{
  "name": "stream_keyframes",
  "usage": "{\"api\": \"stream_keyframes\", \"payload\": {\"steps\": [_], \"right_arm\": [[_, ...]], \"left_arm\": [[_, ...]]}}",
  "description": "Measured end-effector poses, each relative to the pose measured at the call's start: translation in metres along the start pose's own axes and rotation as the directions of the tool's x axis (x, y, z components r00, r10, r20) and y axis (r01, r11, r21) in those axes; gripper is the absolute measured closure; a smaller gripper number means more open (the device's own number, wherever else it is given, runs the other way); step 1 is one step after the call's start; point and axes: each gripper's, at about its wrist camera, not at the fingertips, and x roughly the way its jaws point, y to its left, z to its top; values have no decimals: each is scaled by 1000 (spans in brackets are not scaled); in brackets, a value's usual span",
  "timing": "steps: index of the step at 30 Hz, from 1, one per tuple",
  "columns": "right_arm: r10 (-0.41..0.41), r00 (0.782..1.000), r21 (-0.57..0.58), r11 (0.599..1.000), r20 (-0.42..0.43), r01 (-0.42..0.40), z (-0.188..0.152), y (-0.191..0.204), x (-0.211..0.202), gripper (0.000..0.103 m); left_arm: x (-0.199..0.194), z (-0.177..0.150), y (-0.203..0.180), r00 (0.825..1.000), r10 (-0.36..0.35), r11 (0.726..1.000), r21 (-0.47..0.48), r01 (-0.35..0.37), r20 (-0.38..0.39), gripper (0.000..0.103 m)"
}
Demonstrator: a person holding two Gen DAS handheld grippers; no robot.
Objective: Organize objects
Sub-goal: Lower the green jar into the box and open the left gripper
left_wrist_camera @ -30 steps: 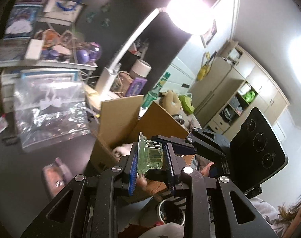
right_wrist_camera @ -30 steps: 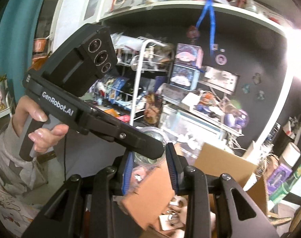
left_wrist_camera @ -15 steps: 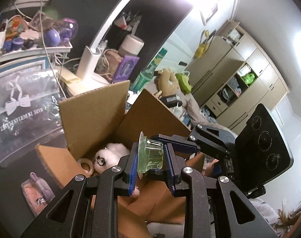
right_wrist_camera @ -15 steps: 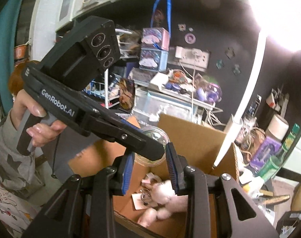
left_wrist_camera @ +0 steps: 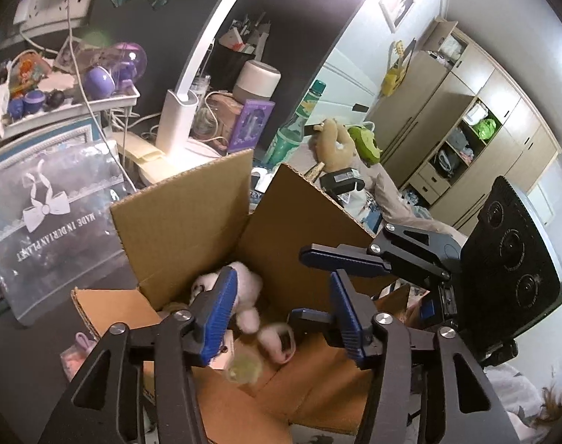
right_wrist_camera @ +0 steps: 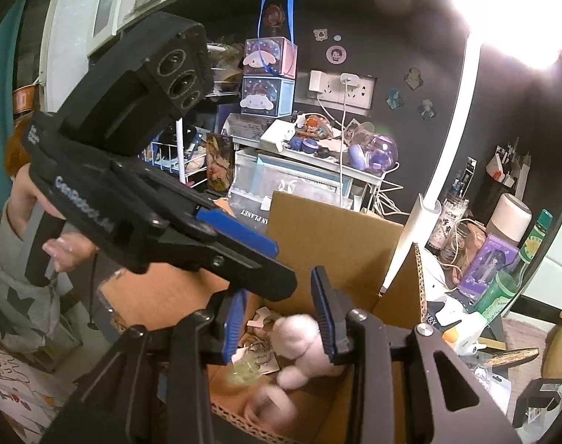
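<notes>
An open cardboard box (left_wrist_camera: 192, 218) stands on the dark desk; it also shows in the right wrist view (right_wrist_camera: 329, 236). Inside lie a pale pink plush toy (left_wrist_camera: 240, 296) (right_wrist_camera: 303, 344), a blurred green glass cup (left_wrist_camera: 244, 368) (right_wrist_camera: 244, 372) and small cards. My left gripper (left_wrist_camera: 281, 318) is open and empty above the box. My right gripper (right_wrist_camera: 281, 322) is open and empty over the box too. The right gripper's body (left_wrist_camera: 510, 259) sits at the right of the left wrist view; the left gripper's body (right_wrist_camera: 133, 140) crosses the right wrist view.
A clear zip bag (left_wrist_camera: 51, 214) leans left of the box. A white desk lamp (left_wrist_camera: 177, 122) stands behind it, with a green bottle (left_wrist_camera: 292, 133), purple box (left_wrist_camera: 249, 125) and cables. Cluttered shelves (right_wrist_camera: 307, 155) line the dark wall. Wooden cabinets (left_wrist_camera: 466, 140) stand far right.
Both grippers opened. The green glass cup left my left gripper and dropped into the box, blurred in motion. The clear round lid is gone from my right gripper. Both views moved closer over the box.
</notes>
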Motion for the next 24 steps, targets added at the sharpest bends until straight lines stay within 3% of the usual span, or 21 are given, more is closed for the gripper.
{"api": "stream_keyframes", "payload": {"steps": [12,24], "right_arm": [[35,999,-9,999,33,-35,8,20,-14,72],[153,988,-104,983,31,-149,33,104,-9,72]], "left_arm": [[-52,-21,-1,990,101,994,28,-105,101,39],[-142,-86,36,947,193,981,-54,-185,257,29]]}}
